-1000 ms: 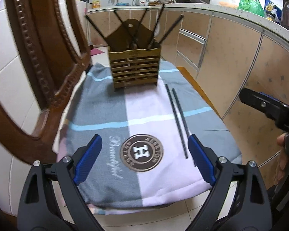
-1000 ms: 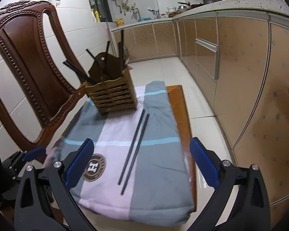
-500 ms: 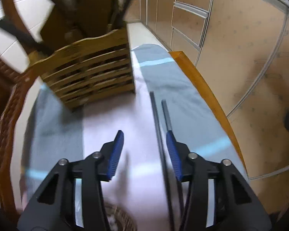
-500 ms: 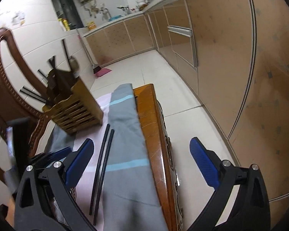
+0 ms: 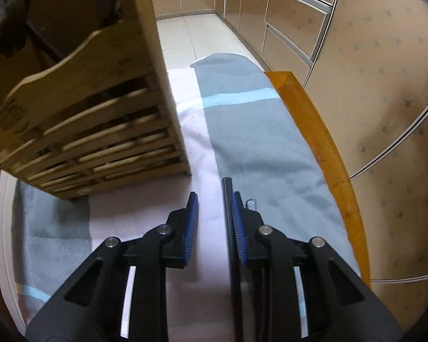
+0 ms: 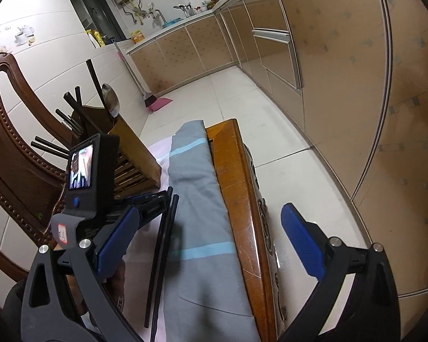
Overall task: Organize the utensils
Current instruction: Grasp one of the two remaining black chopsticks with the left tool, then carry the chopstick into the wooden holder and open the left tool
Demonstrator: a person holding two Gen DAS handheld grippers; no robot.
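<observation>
Two black chopsticks (image 6: 162, 250) lie side by side on a grey and pink cloth (image 5: 256, 142). My left gripper (image 5: 214, 196) points down at their far ends. Its jaws are closing, with one chopstick (image 5: 227, 208) between them, close against the right pad (image 5: 236, 222). The left pad stands apart from that stick. The second stick is mostly hidden under the right finger. A slatted wooden utensil holder (image 5: 100, 131) stands just left of the gripper, with dark chopsticks and a spoon (image 6: 111, 101) in it. My right gripper (image 6: 209, 209) hangs open over the table's right edge, holding nothing.
The cloth covers a wooden table whose bare edge (image 5: 313, 131) runs along the right. A carved brown chair (image 6: 11, 154) stands on the left by the tiled wall. Kitchen cabinets (image 6: 342, 85) line the right side. A pink dustpan (image 6: 159, 104) lies on the floor.
My left gripper has gone forward and down to the chopsticks, and its wide jaws have narrowed around one stick. My right gripper swung right toward the table's edge, then stayed.
</observation>
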